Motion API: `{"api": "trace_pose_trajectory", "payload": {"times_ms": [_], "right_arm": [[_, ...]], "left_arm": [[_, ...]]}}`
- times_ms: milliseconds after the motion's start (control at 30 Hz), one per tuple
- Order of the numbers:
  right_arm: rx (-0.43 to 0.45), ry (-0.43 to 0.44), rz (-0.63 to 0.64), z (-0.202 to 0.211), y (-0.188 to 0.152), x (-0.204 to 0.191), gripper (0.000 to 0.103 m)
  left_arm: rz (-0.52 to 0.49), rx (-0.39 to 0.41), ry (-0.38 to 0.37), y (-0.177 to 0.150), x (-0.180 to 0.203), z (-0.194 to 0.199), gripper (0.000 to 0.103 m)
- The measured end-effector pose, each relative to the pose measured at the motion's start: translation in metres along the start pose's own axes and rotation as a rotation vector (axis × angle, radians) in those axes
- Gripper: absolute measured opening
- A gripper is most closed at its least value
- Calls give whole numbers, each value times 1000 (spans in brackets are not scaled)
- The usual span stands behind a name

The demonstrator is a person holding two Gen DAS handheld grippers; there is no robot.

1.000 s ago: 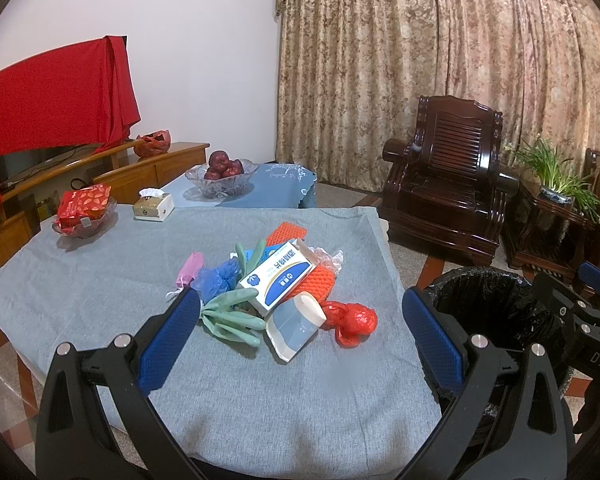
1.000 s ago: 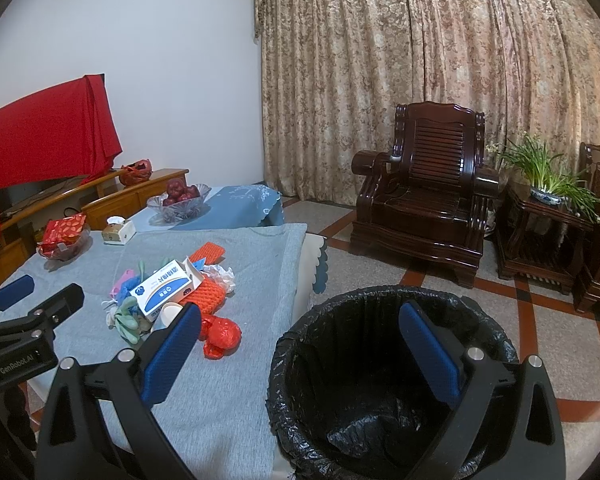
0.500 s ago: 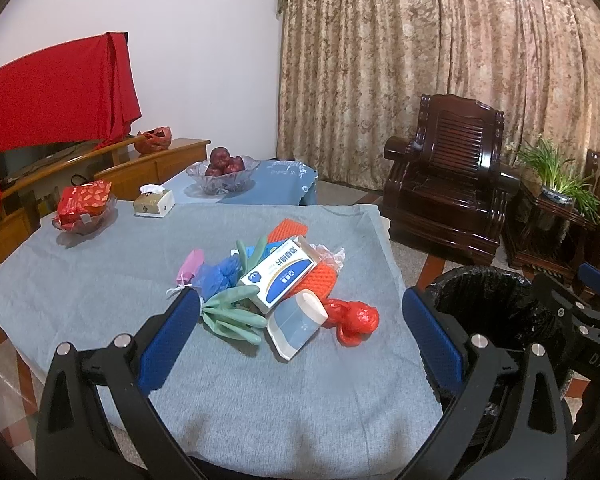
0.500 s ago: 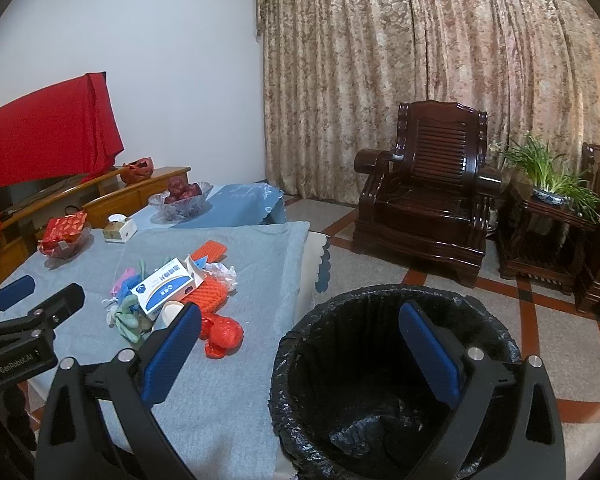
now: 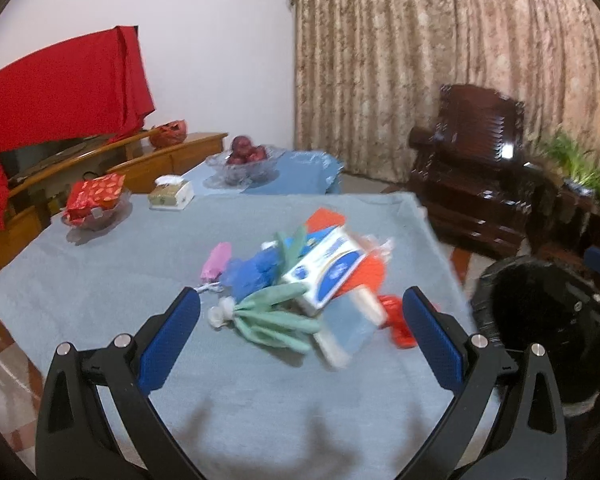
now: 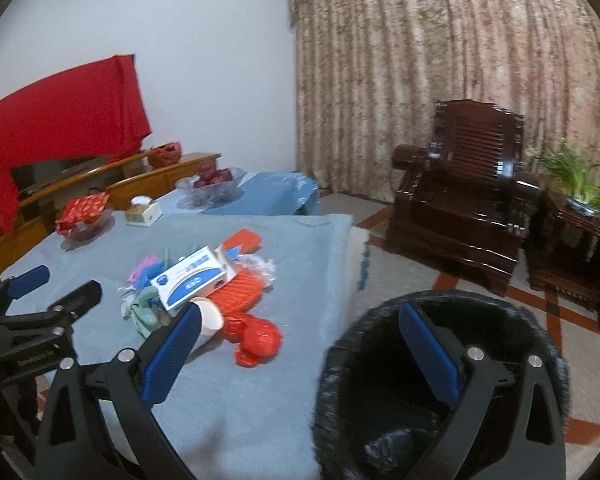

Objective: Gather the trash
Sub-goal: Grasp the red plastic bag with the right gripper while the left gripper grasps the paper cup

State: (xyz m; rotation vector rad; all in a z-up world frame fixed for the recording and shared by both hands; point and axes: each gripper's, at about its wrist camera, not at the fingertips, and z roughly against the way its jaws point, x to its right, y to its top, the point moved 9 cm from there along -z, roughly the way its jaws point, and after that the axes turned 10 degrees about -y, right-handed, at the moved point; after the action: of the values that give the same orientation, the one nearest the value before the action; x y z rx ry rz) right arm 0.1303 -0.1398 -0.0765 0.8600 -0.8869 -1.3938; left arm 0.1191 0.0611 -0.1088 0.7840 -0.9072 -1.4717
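A pile of trash lies mid-table on the grey-blue cloth (image 5: 100,280): a white-and-blue box (image 5: 328,270), green rubber gloves (image 5: 272,316), a blue crumpled glove (image 5: 252,276), a pink piece (image 5: 216,262), orange mesh (image 5: 370,276), a paper cup (image 5: 348,328) and a red crumpled bag (image 5: 396,320). My left gripper (image 5: 300,336) is open and empty, just in front of the pile. My right gripper (image 6: 300,344) is open and empty, between the table edge and the black-lined trash bin (image 6: 432,432). The box (image 6: 194,278) and red bag (image 6: 256,336) show there too.
At the table's far left stand a glass bowl with a red packet (image 5: 94,200) and a tissue box (image 5: 171,196). A fruit bowl (image 5: 246,162) sits on a lower blue table behind. A dark wooden armchair (image 5: 476,164) and a plant (image 5: 580,164) stand at right.
Both grippers have moved forward and a little left toward the pile. The trash looks larger and blurred. Both stay open.
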Motion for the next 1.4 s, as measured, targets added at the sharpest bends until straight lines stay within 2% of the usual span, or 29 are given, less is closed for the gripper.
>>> {"api": "trace_pose_trajectory", "payload": {"times_ms": [167,300,500,600,767,867,967,1000,1133,1400], "right_arm": [[-23,39,33,-37,-8,-31,96],[-80,63,53,-71,-21,-47,91],[-182,67,77,-113,-51,-56,83],[-222,69,77,-125,-61,-55,81],[-274,72,108,-139,-72,-60,77],[-305,82,113,-147,-77,-62,67],[-346,104,125,-154,-83,-67,51],[-351,106,125,-155,-84,-68,44],[-353,123,112,-154,-82,-67,39],[-287,87,85,-136,-61,-50,38]], "left_arm": [[26,-42,11,-13,-26,-23,98],[60,-67,17,-14,-43,-43,98],[101,-83,34,-19,-59,-67,98],[107,-121,33,-25,-62,-79,98],[116,-107,15,-26,-65,-86,98],[89,-117,4,-27,-61,-90,98],[71,-135,-4,-28,-55,-94,98],[68,-141,-2,-29,-54,-95,98],[78,-145,5,-30,-50,-97,98],[64,-142,-11,-27,-37,-93,98]]}}
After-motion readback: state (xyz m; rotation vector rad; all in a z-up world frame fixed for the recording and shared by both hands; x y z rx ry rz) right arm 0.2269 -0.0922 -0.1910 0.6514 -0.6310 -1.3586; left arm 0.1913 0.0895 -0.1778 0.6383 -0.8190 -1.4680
